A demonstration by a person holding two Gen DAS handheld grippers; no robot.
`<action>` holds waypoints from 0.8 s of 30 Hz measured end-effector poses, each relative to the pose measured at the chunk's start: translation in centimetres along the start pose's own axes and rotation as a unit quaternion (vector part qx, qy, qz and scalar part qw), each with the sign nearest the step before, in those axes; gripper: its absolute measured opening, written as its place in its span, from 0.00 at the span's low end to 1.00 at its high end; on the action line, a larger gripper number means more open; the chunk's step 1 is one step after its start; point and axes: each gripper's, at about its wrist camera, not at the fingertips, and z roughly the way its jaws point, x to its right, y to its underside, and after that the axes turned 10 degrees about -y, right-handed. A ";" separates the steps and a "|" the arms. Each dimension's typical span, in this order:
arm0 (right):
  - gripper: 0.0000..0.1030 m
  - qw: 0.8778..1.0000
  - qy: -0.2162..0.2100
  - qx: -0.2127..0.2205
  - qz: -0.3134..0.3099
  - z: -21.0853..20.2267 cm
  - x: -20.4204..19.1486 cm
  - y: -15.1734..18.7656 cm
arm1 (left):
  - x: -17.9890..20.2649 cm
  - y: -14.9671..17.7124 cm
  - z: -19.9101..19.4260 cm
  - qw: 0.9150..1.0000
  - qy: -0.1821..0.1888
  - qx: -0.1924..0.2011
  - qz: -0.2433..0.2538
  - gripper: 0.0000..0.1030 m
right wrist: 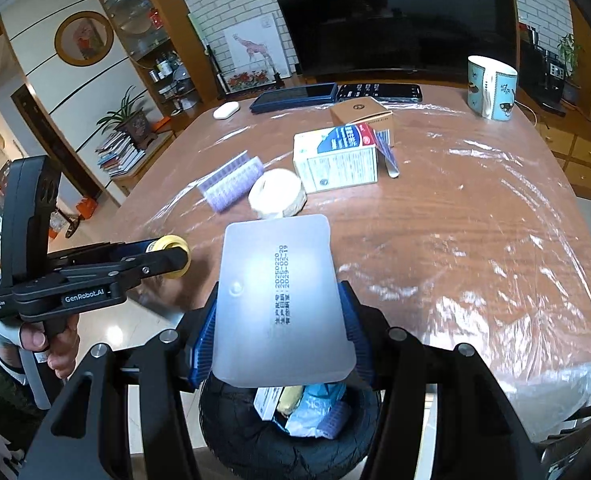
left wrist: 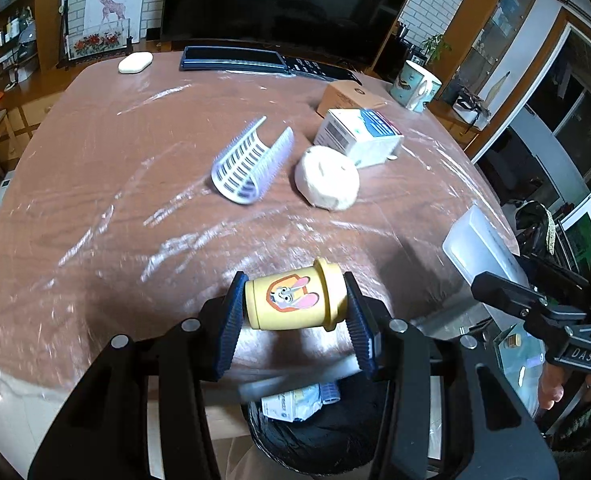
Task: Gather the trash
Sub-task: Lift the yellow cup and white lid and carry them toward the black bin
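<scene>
The left gripper [left wrist: 295, 308] clamps a yellow cup [left wrist: 293, 300]; the right gripper [right wrist: 281, 328] clamps a translucent lid [right wrist: 281, 300]. Both hang above the bin [right wrist: 255, 440], partly filled. The hair roller [left wrist: 251, 162], tissue wad [left wrist: 327, 178] and medicine box [left wrist: 359, 136] remain on the table [left wrist: 95, 200].

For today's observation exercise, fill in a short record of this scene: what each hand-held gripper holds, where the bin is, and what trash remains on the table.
left hand-held gripper: shut on yellow cup, held sideways
right hand-held gripper: shut on translucent plastic lid
bin: black-lined, below both grippers, already holding wrappers
left on table: purple hair roller, white lump, medicine box
</scene>
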 end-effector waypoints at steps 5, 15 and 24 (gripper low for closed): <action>0.53 1.000 -0.004 -0.004 -0.007 -0.8 -0.5 1.5 | 0.7 1.3 -0.8 1.000 -0.004 0.001 0.001 0.47; 0.53 1.000 -0.010 -0.018 -0.009 -1.7 -1.3 4.4 | 2.1 3.8 -1.6 1.000 -0.008 -0.004 0.014 0.47; 0.53 1.000 -0.015 -0.026 -0.010 -2.2 -1.8 6.3 | 3.3 5.5 -2.4 1.000 -0.009 -0.002 0.030 0.47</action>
